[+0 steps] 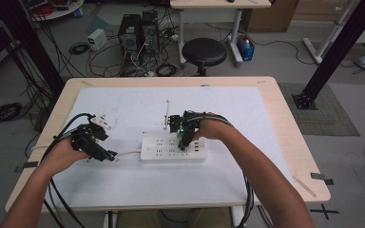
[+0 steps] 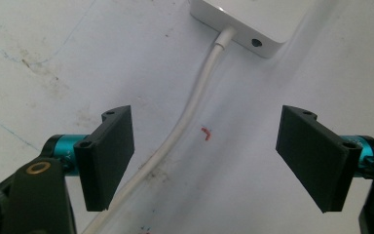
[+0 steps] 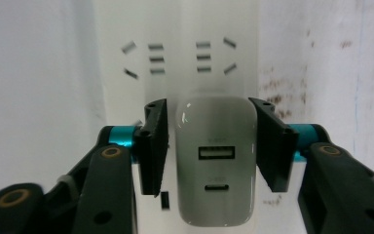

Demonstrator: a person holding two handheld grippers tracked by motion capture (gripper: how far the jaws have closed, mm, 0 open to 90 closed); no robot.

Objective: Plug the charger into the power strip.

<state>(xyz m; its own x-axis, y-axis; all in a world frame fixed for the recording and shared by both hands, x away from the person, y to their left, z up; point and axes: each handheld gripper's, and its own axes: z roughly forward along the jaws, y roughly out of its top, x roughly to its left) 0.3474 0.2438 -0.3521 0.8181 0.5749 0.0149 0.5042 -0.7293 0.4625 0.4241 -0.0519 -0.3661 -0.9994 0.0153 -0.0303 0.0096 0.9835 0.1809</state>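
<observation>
1. Right gripper [image 3: 209, 146]: we see its jaws flanking the white charger [image 3: 214, 165], narrow gaps at both sides, not pressing.
2. The charger sits plugged into the white power strip [image 1: 164, 153], near the strip's right end.
3. Left gripper [image 2: 204, 161]: we see its jaws spread wide, astride the strip's cable [image 2: 195, 107], left of the strip.

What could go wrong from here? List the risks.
1. The right gripper stands just off the white charger seated in the power strip; lifting away crookedly could snag and tilt the charger.
2. The left gripper is open around the strip's cable without clamping it, so the strip may slide if bumped.
</observation>
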